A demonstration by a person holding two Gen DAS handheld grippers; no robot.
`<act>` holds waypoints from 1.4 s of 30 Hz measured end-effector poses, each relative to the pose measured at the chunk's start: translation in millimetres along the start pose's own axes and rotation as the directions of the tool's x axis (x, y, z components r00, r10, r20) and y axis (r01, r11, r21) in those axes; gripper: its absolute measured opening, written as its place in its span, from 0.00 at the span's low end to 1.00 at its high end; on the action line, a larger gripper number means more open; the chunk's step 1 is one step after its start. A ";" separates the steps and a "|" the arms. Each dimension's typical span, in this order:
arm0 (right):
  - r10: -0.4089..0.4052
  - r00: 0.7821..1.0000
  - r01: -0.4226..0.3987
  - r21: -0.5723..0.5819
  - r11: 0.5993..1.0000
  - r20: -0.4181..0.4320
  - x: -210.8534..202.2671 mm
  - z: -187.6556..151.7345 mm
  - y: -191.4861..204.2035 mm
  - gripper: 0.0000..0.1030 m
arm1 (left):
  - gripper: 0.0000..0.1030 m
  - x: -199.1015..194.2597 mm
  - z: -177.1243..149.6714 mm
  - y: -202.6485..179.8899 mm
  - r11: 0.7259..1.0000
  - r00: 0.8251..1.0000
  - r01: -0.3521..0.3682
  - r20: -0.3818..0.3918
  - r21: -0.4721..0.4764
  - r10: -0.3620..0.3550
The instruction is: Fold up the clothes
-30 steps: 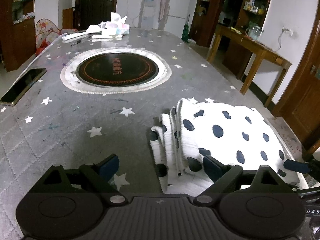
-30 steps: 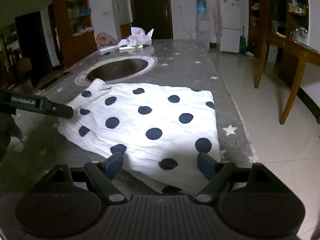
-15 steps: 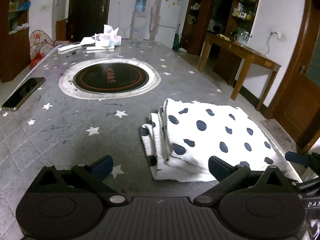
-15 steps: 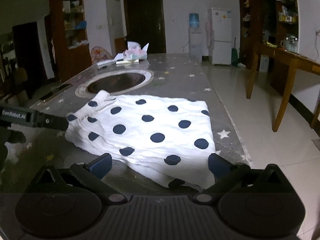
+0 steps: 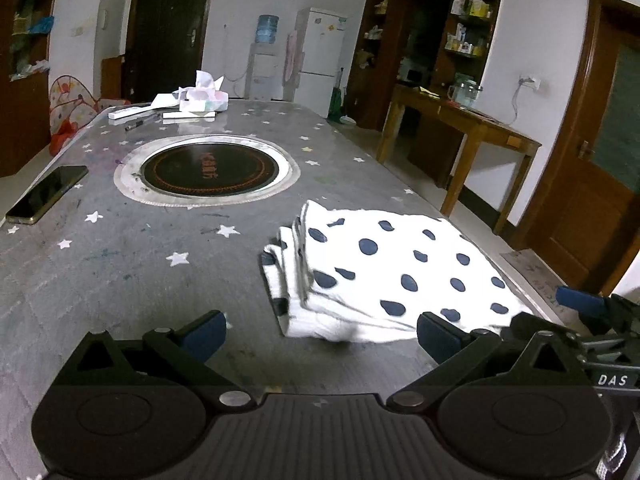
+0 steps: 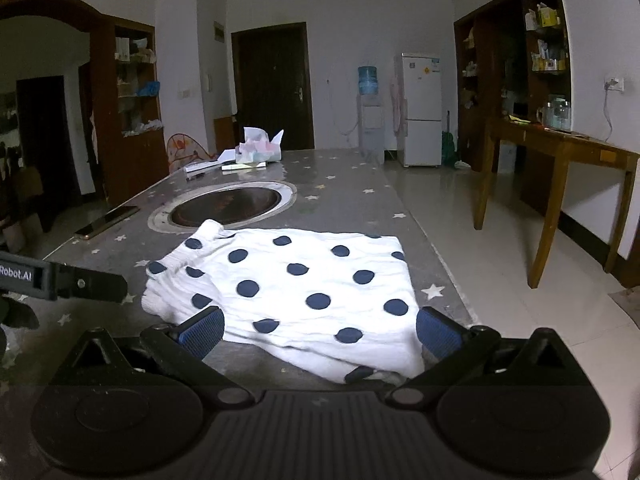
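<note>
Grey star-printed table [image 5: 120,264], white-walled room

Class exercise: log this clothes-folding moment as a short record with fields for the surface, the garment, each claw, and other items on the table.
surface: grey star-print table with a round inset cooktop
garment: white polka-dot garment, folded in layers, lying flat near the table's right edge
left claw: open, empty, short of the garment's near edge
right claw: open, empty, over the garment's near edge
other items: phone at left edge; tissue pack and papers at far end
</note>
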State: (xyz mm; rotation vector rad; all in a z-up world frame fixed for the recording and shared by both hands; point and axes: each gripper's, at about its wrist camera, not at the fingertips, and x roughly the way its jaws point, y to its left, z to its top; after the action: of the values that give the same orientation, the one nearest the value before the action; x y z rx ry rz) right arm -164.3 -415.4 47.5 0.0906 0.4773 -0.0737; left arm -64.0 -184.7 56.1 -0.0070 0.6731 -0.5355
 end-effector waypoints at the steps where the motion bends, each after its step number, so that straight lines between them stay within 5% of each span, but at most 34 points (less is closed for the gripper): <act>1: 0.006 1.000 -0.006 -0.004 1.000 -0.005 -1.3 -1.0 1.7 1.00 | 1.00 -1.7 -2.2 -1.0 1.000 1.000 0.003 -0.001 0.004 -0.003; 42: 0.010 1.000 -0.008 0.072 0.997 -0.030 -41.8 -38.0 26.4 1.00 | 1.00 -46.2 -47.8 -25.2 0.997 1.000 0.006 0.028 0.083 -0.008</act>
State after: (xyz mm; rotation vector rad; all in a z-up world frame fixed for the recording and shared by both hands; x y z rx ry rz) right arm -216.1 -383.1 35.0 0.1648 0.5043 -0.0809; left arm -134.5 -176.9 50.2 0.0605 0.6228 -0.5686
